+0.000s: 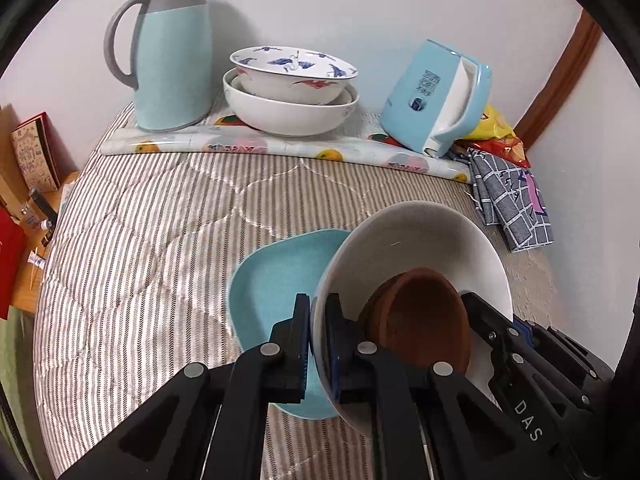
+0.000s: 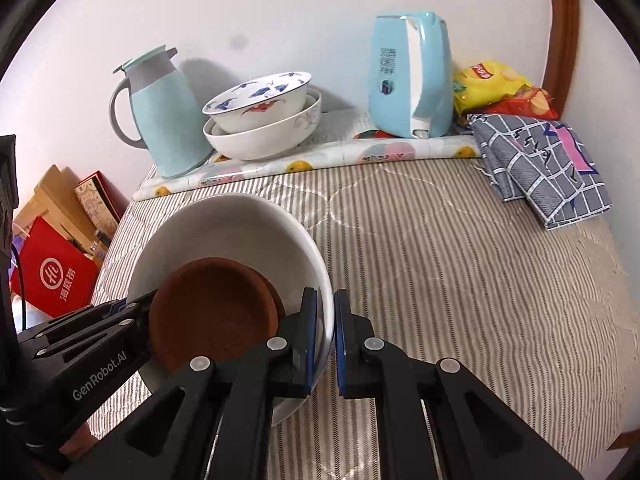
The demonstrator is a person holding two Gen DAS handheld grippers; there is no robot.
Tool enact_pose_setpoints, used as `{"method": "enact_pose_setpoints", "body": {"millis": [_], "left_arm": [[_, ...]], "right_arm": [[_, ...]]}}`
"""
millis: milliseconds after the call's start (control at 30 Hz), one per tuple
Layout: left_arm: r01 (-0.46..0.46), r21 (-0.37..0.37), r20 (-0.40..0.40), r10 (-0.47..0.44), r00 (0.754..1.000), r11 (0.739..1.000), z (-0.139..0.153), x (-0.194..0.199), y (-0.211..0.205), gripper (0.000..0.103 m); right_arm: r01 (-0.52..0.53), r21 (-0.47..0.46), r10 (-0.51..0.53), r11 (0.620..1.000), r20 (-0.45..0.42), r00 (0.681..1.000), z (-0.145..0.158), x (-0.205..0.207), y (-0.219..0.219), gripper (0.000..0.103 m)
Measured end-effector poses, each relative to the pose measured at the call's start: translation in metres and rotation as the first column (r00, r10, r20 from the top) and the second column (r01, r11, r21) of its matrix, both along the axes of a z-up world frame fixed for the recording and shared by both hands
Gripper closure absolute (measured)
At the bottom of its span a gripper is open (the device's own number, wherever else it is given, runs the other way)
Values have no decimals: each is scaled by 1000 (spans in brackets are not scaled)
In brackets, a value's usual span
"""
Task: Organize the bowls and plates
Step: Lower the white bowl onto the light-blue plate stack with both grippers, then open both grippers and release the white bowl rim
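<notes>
R gripper point(image 2: 326, 332) clamps white bowl point(image 2: 224, 224), brown saucer point(image 2: 212, 312) inside

1. The white bowl point(image 1: 420, 240) is hiding part of the blue plate point(image 1: 272, 280).
2. The brown dish point(image 2: 212, 312) is covering the bowl's floor.
3. The kettle point(image 1: 432, 96) is blocking most of the snack bags point(image 1: 500, 132).
4. The red bag point(image 2: 56, 272) is running behind the left claw point(image 2: 136, 312).
</notes>
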State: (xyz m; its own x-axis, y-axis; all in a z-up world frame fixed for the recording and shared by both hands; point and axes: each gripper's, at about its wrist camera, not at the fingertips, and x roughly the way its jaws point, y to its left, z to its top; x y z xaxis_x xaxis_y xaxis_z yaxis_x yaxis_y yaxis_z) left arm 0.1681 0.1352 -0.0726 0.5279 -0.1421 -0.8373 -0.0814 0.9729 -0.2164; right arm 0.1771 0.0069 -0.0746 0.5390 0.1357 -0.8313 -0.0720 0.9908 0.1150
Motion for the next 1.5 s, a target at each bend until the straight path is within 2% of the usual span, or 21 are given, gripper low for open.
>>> {"method": "enact_pose_setpoints", "body": {"millis": [800,1267,1400,1500], "left_arm": [[-27,-3,-102,27,994,1000,-46,29,20,94],[-25,-16,-126,23,992,1000,-46,34,27,90],[-27,2,-138,27,990,1000,-46,32,28,82],[-24,0,-134,23,991,1000,-43,28,29,80]], "right_arm": [[-40,25,43,999,-121,992,-56,29,13,95],[-97,36,101,995,-142,985,-57,42,18,91],[-94,38,98,995,-128,987,-52,40,14,89],[-98,29,101,995,-124,987,-51,36,12,83]]}}
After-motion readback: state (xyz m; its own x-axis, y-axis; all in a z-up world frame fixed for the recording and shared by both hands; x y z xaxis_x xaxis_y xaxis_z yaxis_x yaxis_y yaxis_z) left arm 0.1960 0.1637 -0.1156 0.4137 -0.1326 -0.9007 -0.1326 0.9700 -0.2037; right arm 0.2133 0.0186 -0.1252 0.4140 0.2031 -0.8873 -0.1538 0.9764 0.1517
